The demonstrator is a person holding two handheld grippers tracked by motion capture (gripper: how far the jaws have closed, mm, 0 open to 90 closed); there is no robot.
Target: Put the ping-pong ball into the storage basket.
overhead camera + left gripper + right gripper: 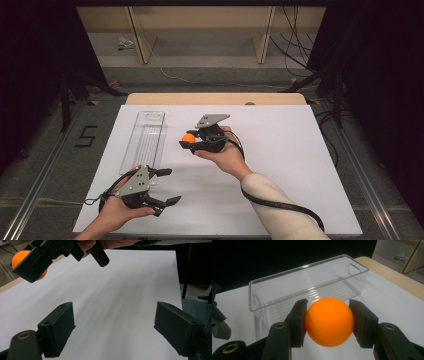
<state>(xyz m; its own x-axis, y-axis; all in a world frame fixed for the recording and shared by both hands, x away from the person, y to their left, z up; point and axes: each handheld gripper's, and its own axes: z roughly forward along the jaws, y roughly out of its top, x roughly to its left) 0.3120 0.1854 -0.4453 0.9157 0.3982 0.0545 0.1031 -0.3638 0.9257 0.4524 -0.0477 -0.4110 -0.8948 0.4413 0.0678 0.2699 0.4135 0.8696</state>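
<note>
My right gripper (328,323) pinches the orange ball (329,322), lifted above the middle of the bench (280,150), just beside the clear bin (145,137) along the left edge. Pickup done; dropping it in remains. My left gripper (120,330) rests spread at the near-left corner.

White sheet (300,165) covers a pale wooden table (215,98); bare wood shows along the far edge. Grey carpet floor (210,80) all round. A black "5" (86,136) is marked on the floor left of the table. Metal rails (40,185) run along both sides. Behind: light wooden shelving frame (200,30), black cables (295,45) trailing at right, one white cable (200,81) on the floor. Dark curtains (30,75) flank both sides. Lighting dim, even.
</note>
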